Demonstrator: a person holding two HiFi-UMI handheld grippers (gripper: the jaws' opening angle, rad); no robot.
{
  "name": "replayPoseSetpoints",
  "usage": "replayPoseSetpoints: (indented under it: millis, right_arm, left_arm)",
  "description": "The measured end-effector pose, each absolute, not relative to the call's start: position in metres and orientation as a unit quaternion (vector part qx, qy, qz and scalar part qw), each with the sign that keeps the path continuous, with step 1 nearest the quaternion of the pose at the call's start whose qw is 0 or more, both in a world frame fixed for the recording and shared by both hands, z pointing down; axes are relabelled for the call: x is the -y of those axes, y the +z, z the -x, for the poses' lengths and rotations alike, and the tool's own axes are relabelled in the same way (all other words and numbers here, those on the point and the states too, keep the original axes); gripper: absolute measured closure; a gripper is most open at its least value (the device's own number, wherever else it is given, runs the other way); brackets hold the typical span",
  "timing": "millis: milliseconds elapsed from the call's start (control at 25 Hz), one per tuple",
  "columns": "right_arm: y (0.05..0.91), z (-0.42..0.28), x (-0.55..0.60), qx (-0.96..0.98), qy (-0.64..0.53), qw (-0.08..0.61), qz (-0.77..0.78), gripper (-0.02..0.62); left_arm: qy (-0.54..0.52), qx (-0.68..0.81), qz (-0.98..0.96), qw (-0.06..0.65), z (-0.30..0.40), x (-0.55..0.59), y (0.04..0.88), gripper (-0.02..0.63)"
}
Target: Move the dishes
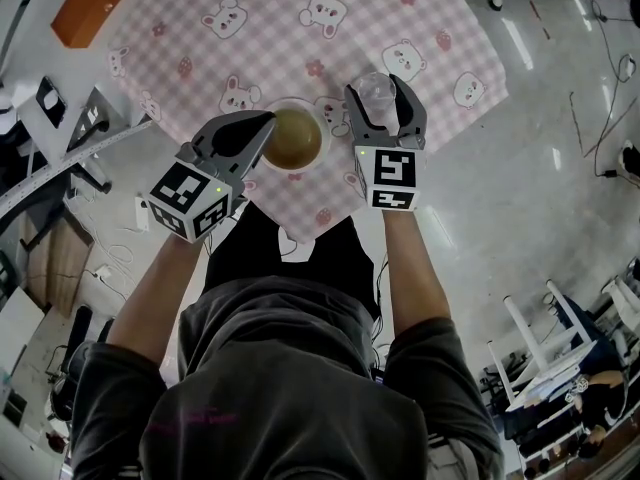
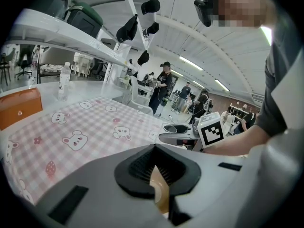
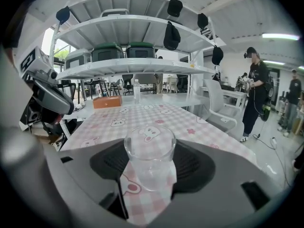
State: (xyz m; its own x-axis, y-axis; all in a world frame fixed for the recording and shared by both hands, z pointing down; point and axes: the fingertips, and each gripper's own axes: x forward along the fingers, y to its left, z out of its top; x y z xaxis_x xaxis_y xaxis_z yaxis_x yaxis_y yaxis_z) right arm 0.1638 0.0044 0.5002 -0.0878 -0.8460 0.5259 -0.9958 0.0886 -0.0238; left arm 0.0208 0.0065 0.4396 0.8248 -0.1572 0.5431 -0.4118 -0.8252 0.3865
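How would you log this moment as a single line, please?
left tool: shut on bowl rim | right tool: shut on glass | surface: pink checked tablecloth

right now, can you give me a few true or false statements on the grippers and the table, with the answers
1. The left gripper is shut on the rim of the bowl. True.
2. The right gripper has nothing between its jaws. False: a clear glass stands between them.
3. The tablecloth is plain blue. False: it is pink check with bears on it.
4. An orange box lies at the far end of the table. True.
5. The glass is full of juice. False: it looks empty.
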Motion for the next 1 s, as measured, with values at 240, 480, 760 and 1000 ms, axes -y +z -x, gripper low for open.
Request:
replayPoseSetpoints:
  millis: [240, 480, 760, 1000]
  right_arm:
    - [0.4995, -0.1626, -0.0071, 0.712, 0.180, 0.194, -0.650, 0.313]
    - [0.4999, -0.1631, -0.0090, 0.711, 0.183, 0.191, -0.652, 0.313]
    - [0.5003, -0.1633, -0.0081, 0.711, 0.185, 0.188, -0.652, 0.313]
    - [0.5023, -0.1636, -0.0086, 0.715, 0.196, 0.184, -0.645, 0.311]
  left_arm:
    - [0.252, 0.153, -0.921, 0.254, -0.0218, -0.0077, 0.4402, 0.604]
    - [0.252, 0.154, -0.921, 0.255, -0.0197, -0.0096, 0.4410, 0.604]
    - [0.254, 0.154, -0.919, 0.258, -0.0186, -0.0102, 0.4458, 0.604]
    - [0.254, 0.151, -0.920, 0.259, -0.0209, -0.0105, 0.4450, 0.604]
